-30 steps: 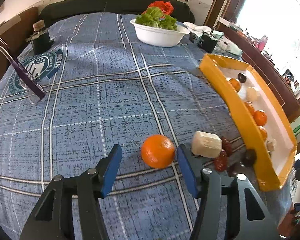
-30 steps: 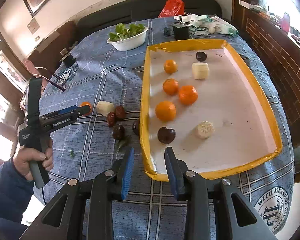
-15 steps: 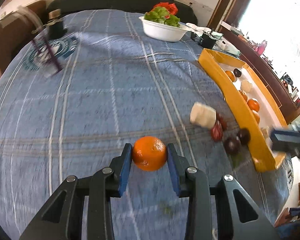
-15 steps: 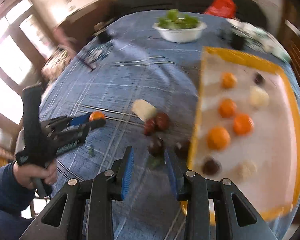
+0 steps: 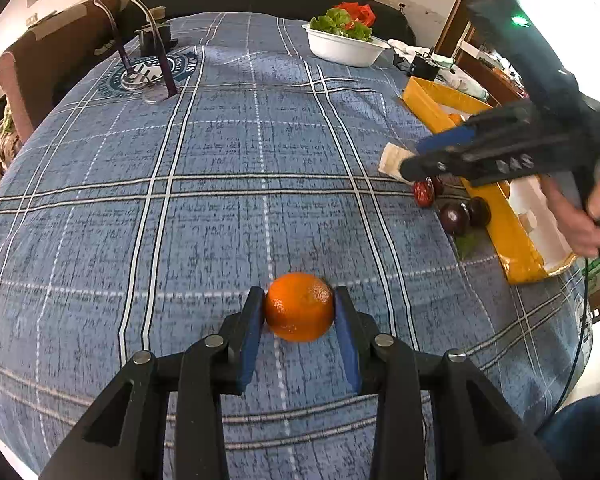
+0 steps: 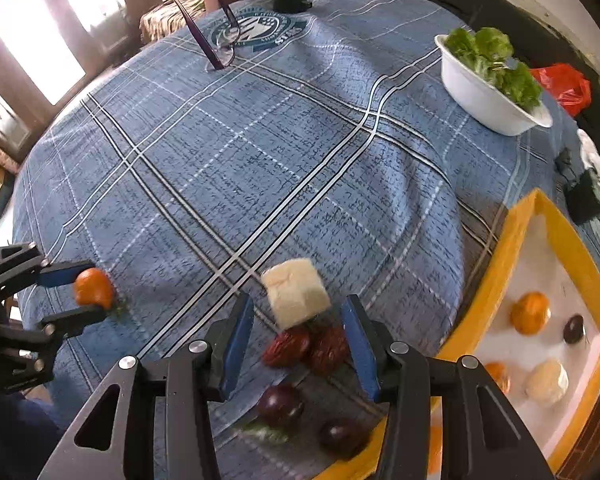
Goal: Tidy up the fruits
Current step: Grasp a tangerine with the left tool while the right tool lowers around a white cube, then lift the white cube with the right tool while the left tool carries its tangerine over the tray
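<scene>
Left wrist view first: my left gripper (image 5: 299,312) has its blue pads pressed on both sides of an orange (image 5: 299,306), narrow and firm, low over the blue plaid cloth (image 5: 220,208) at the near middle of the table. From the right wrist view the same gripper (image 6: 88,294) shows at the far left with the orange (image 6: 93,287) between its fingers.

My right gripper (image 6: 296,336) is opening as it points down over the loose pile. Between its jaws, but not touched by the pads, sit a pale cube (image 6: 296,294) and two red dates (image 6: 306,346); two dark plums (image 6: 280,404) lie nearer still. It holds nothing.

Just right of that pile is the yellow tray (image 6: 484,300), with oranges, a plum and a pale piece already on its white floor. A bowl (image 6: 484,100) of greens and a pair of glasses (image 6: 220,52) sit far off and do not matter here.

I judge this to be the pick-up step, with both hands at work. Next, the left must carry the orange right, over the tray's wall, and let go inside. The right must choose one piece, centre on it, and close without nudging the others.
</scene>
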### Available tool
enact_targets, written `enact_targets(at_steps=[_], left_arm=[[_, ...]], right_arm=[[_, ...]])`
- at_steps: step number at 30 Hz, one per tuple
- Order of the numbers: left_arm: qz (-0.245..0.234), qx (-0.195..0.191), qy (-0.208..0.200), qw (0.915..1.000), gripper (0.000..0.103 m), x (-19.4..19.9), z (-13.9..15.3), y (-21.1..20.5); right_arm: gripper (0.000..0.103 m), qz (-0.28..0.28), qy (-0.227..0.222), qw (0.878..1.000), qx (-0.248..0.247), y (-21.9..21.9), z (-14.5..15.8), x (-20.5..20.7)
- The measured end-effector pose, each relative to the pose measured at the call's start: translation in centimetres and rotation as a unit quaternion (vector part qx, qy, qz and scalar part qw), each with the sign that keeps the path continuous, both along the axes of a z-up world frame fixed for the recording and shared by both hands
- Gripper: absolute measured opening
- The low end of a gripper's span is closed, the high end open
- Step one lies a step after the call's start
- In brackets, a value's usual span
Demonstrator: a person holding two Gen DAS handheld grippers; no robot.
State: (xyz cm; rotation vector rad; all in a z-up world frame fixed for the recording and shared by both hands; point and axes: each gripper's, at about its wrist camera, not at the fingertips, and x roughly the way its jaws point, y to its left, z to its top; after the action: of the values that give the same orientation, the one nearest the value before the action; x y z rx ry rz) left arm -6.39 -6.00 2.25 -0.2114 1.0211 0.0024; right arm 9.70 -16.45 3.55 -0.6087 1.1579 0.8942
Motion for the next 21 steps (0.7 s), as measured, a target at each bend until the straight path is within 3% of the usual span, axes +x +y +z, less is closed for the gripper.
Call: enact_targets(at_steps=[3,6,9,15,21], left_arm=[[0.006,0.002,0.001,1.0,0.034,-0.3,0.0,-0.2],[0.009,0.005,0.002,0.9999,0.034,-0.5,0.1,-0.4],[0.012,0.008,0.003,0.9999,0.034,-0.5,0.1,-0.5],[0.006,0.002,-0.002,1.0,0.034,0.3,0.6,-0.7],[-0.029,0.007,-0.016,0.9994,0.034,1.6,1.6,-1.8]], right_arm=[[0.05,0.003,0.01,1.0,-0.002,0.4,-0.8,0.9],[0.039,0.008,0.02,1.0,-0.006,0.9,-1.4,0.6],[0.036,-0.005,0.004,1.0,-0.009,0.9,-1.2,0.0],[0.036,-0.074,0.016,0.994,0.079,-1.2,2.4,-2.2],[0.037,-0.147,0.057,0.975,0.154,-5.5,3.9,-6.8]])
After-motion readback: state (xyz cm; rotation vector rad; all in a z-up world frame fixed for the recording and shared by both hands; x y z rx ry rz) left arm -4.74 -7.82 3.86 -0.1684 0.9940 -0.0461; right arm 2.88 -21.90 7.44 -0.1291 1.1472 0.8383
